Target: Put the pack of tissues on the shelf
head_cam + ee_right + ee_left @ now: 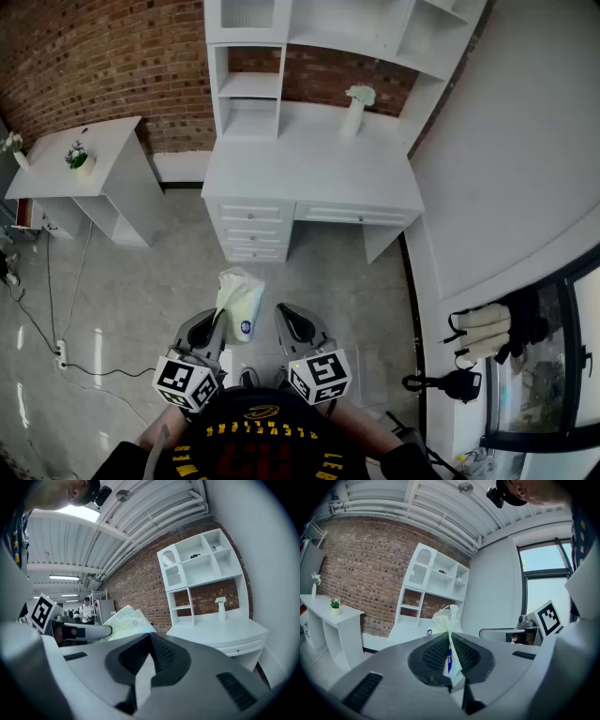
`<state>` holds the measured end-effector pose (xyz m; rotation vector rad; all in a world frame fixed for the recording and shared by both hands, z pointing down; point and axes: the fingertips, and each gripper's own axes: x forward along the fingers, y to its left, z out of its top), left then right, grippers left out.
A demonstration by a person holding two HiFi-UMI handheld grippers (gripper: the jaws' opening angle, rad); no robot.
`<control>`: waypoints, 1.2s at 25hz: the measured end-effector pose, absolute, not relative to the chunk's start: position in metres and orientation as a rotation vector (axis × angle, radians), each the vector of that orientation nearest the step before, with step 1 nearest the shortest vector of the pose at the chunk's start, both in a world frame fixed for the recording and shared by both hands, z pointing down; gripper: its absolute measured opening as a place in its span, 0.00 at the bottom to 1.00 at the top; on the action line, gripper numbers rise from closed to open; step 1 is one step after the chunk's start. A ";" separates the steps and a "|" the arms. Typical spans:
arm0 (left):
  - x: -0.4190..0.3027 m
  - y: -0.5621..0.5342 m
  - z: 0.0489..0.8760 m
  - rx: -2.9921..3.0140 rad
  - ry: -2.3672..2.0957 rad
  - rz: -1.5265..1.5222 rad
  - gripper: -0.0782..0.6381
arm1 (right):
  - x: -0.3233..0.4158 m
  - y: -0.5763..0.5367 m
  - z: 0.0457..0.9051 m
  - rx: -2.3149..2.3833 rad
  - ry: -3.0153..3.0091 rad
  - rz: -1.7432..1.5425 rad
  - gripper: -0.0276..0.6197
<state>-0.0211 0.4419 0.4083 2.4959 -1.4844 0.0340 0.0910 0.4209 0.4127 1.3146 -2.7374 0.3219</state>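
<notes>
Currently the left tongs (450,638) are clenched on the pack of tissues (446,618), pinching a thin edge of its wrapper. The pack sticks out past the tips, in the air above the floor (141,281). The right tongs (150,637) are closed with nothing between them, just beside the pack on its right; can't tell if they touch it. Progress, my read: pickup done, carry and placement left. The white shelf (251,89) stands on the tabletop (309,173), well apart from the person, so the pack is nowhere near a compartment. Head view gives the layout: pack between the two tongs, tabletop bare except a vase (356,108), open cubbies on the left of the unit, a side table (103,141) with a small plant (77,157) off to the left. It doesn't show the grip itself. Left gripper view does: wrapper edge squeezed flat between the pads, blue print showing. Right gripper view adds the upper compartments, one holding a small dark item (196,555), plus a bystander (86,611) far back in the room.
</notes>
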 end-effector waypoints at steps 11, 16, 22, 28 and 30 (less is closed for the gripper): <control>0.016 0.453 0.402 2.504 -1.501 0.053 0.12 | 0.128 0.434 0.411 1.300 -2.756 0.328 0.05; 0.032 0.453 0.400 2.499 -1.535 0.060 0.12 | 0.148 0.433 0.406 1.319 -2.815 0.375 0.05; 0.044 0.454 0.403 2.474 -1.579 0.079 0.12 | 0.164 0.427 0.410 1.288 -2.821 0.379 0.05; 0.045 0.442 0.405 2.461 -1.580 0.071 0.12 | 0.165 0.414 0.421 1.274 -2.815 0.431 0.05; 0.045 0.435 0.404 2.469 -1.569 0.053 0.12 | 0.163 0.406 0.424 1.271 -2.809 0.443 0.05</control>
